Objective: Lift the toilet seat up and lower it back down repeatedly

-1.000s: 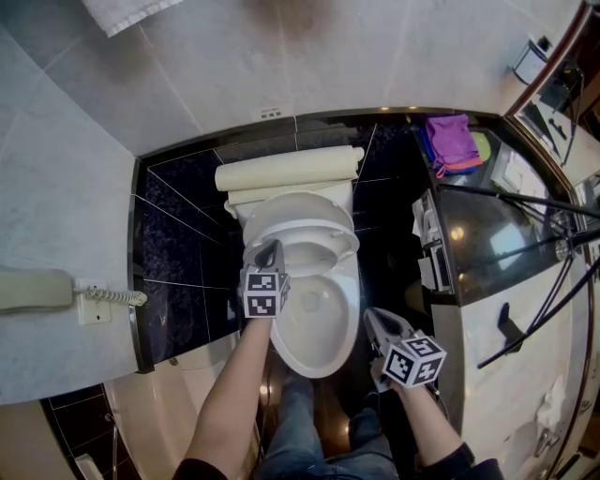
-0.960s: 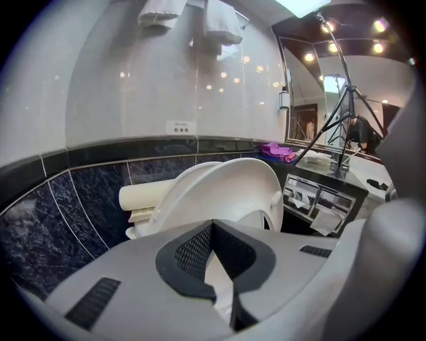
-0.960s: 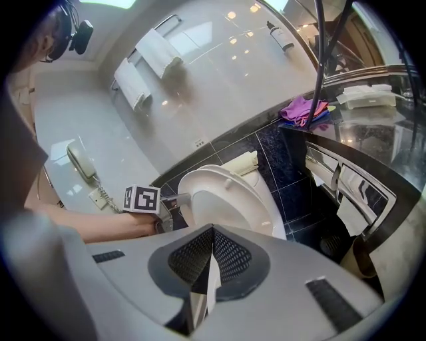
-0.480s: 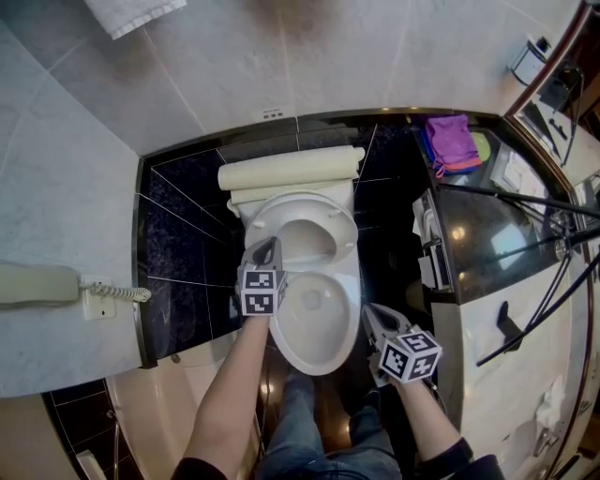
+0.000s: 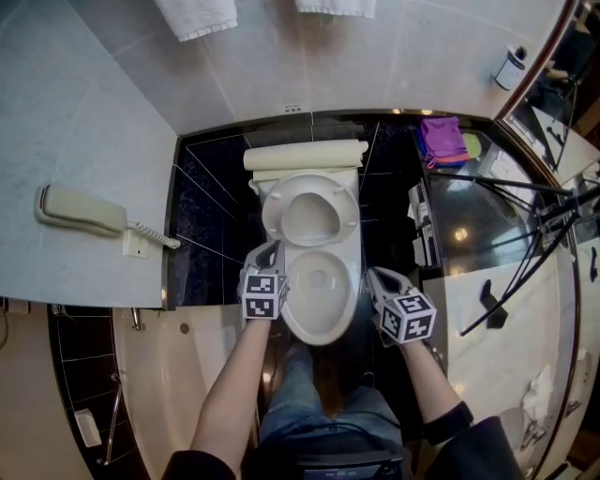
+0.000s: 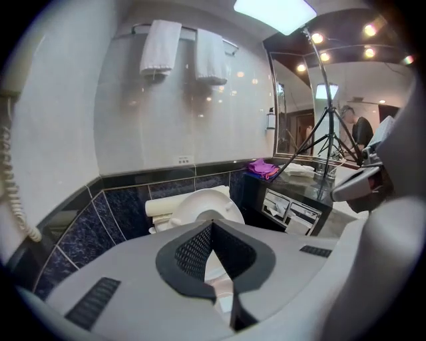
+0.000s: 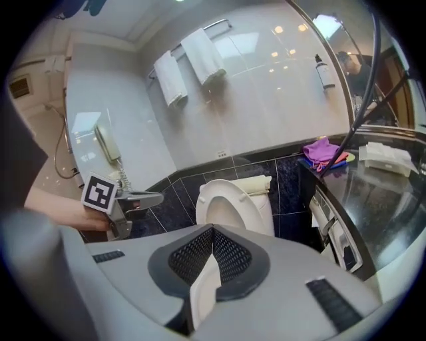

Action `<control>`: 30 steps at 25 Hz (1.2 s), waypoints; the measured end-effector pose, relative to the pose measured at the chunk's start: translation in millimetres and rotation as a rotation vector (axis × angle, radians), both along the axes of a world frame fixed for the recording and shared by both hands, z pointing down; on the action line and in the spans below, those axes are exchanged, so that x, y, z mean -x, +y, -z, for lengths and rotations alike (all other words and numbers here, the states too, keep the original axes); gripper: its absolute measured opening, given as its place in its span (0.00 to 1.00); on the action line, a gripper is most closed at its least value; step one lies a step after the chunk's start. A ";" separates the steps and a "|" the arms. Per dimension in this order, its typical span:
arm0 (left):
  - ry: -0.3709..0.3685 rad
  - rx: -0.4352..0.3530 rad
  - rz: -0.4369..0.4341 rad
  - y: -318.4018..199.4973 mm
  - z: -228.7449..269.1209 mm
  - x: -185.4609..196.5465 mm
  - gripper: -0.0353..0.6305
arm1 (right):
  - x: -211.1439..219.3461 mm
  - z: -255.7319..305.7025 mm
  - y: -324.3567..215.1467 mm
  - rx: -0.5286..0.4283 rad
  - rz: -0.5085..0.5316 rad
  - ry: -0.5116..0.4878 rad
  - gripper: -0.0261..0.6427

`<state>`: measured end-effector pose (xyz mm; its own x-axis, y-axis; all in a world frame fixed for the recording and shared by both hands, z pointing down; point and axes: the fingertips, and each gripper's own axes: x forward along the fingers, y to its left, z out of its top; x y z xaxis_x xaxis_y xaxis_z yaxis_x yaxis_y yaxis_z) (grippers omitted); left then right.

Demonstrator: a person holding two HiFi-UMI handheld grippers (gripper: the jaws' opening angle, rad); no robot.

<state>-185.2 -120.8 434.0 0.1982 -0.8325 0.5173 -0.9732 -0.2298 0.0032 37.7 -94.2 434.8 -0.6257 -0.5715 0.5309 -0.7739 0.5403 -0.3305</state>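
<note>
The toilet seat (image 5: 349, 214) stood raised over the back edge of the toilet bowl (image 5: 354, 292), its white ring upright and leaning back toward the cream cistern (image 5: 305, 155) behind the bowl, so the bowl lay open to the head view. The left gripper (image 5: 270, 249) hung just beside the bowl's left rim, toward the back of the bowl, and pointed toward the wall behind the bowl. In the left gripper view its two dark pads met at the tips with nothing between them, and the raised seat (image 6: 206, 196) showed beyond them, apart from the gripper. The right gripper (image 5: 375, 276) hung just off the bowl's right rim, about level with the middle of the bowl. Its jaws were likewise closed tip to tip and empty, with the upright seat (image 7: 221, 186) seen past them and the left gripper (image 7: 158, 196) across the bowl on the far side. The person's legs in blue jeans (image 5: 314, 412) stood at the front of the bowl. To the right of the bowl a dark glossy bench (image 5: 469, 220) carried a purple cloth (image 5: 442, 139), and black tripod legs (image 5: 511, 187) crossed above it. On the wall left of the bowl hung a pale telephone handset (image 5: 82, 211) with a coiled cord. High on the wall behind the bowl hung two white towels (image 5: 197, 14).
</note>
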 end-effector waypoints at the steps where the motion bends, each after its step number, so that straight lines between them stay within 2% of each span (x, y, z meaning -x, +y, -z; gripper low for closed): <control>1: -0.006 -0.010 0.015 12.6 8.8 1.3 0.05 | -3.9 8.1 2.6 -0.019 0.012 0.010 0.06; 4: -0.026 -0.031 0.059 61.9 34.1 6.2 0.05 | -15.1 27.1 21.2 -0.055 0.044 0.037 0.06; 11: -0.023 -0.102 0.134 143.8 95.9 10.4 0.05 | -46.9 64.1 41.0 -0.144 0.079 0.111 0.06; 17: 0.005 -0.105 0.183 199.3 108.9 17.6 0.05 | -67.6 88.2 63.5 -0.184 0.074 0.126 0.06; 22: 0.017 -0.107 0.184 230.2 109.2 10.2 0.05 | -86.4 93.9 82.2 -0.199 0.059 0.139 0.06; 30: 0.027 -0.092 0.169 263.7 105.2 -6.2 0.05 | -110.6 75.0 121.8 -0.161 0.033 0.150 0.06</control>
